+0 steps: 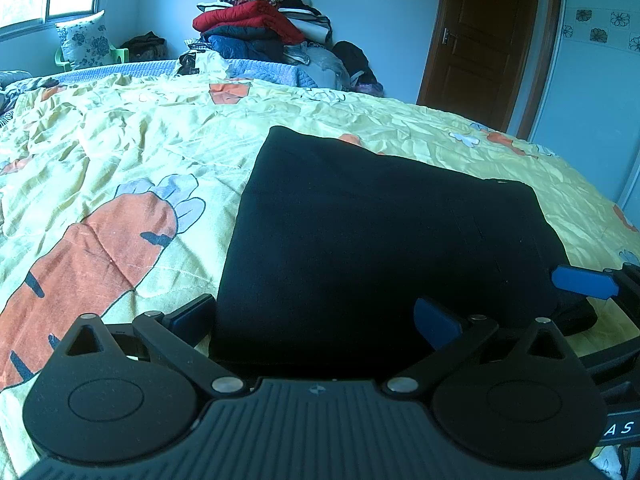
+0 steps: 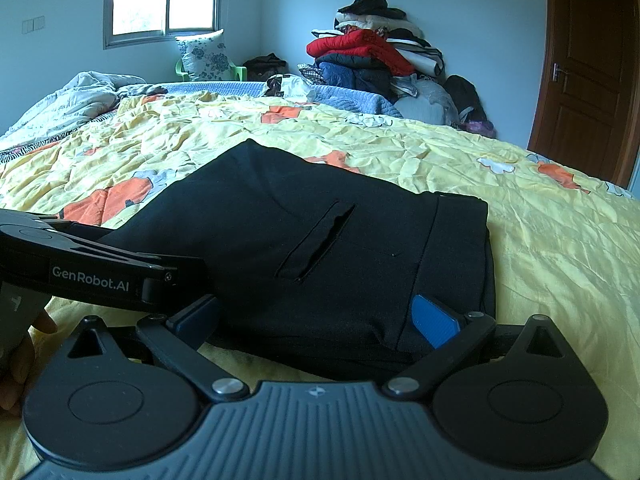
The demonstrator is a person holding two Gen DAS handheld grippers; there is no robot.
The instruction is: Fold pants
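Note:
The black pants (image 1: 384, 240) lie folded into a thick rectangle on the yellow carrot-print quilt (image 1: 120, 152). My left gripper (image 1: 316, 320) is open, its blue pads wide apart at the near edge of the bundle. My right gripper (image 2: 316, 320) is open too, straddling the near right corner of the pants (image 2: 320, 248), where a slit pocket (image 2: 320, 240) and the waistband side show. The right gripper's blue pad also shows at the right of the left wrist view (image 1: 584, 280). The left gripper's body shows at the left of the right wrist view (image 2: 92, 276).
A tall pile of clothes (image 2: 376, 56) stands at the far wall. A crumpled white blanket (image 2: 68, 100) lies far left. A floral pillow (image 2: 204, 56) leans under the window. A brown door (image 2: 588, 72) is at the right.

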